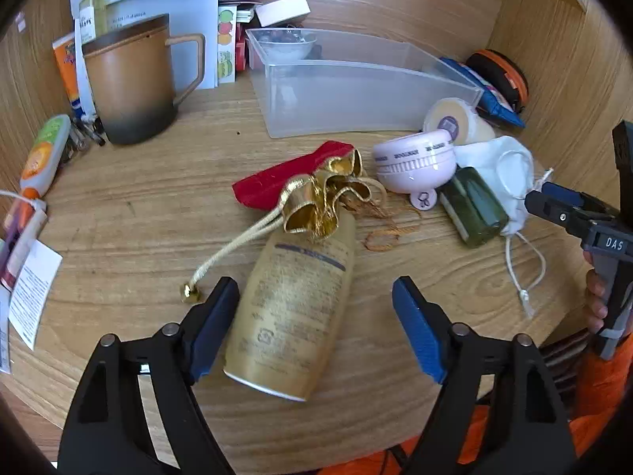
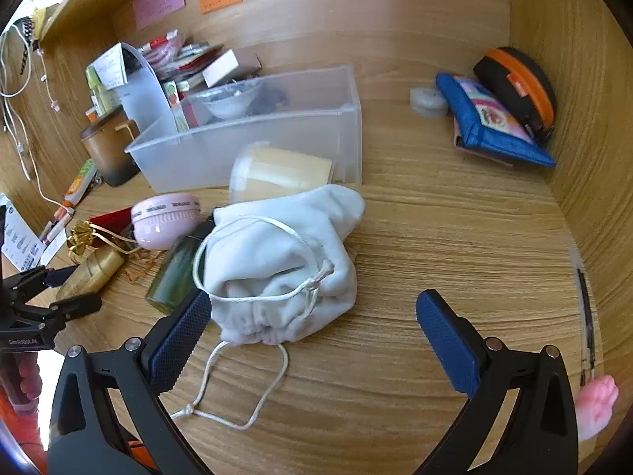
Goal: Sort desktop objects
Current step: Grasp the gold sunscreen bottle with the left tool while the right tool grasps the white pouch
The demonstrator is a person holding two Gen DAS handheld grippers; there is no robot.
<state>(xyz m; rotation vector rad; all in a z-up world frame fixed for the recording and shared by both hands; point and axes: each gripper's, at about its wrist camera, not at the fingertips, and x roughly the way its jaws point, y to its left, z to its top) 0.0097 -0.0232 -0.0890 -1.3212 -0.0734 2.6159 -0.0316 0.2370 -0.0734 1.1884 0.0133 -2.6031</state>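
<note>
A gold tube (image 1: 294, 308) lies on the wooden desk between the open jaws of my left gripper (image 1: 316, 308); its top end is under a red pouch with gold trim (image 1: 300, 182). My right gripper (image 2: 312, 336) is open just in front of a white drawstring pouch (image 2: 277, 261), left finger beside it. A pink round case (image 1: 413, 164), a green bottle (image 1: 472, 208) and a cream jar (image 1: 455, 118) lie by the clear plastic bin (image 1: 356, 95). The right gripper also shows at the right edge of the left wrist view (image 1: 554, 202).
A brown mug (image 1: 130, 87), papers and tubes crowd the back left. A blue pouch (image 2: 490, 126), an orange-black case (image 2: 518, 87) and a tape roll (image 2: 427, 101) sit at the back right. Wooden walls enclose the desk. A pen (image 2: 585, 316) lies by the right wall.
</note>
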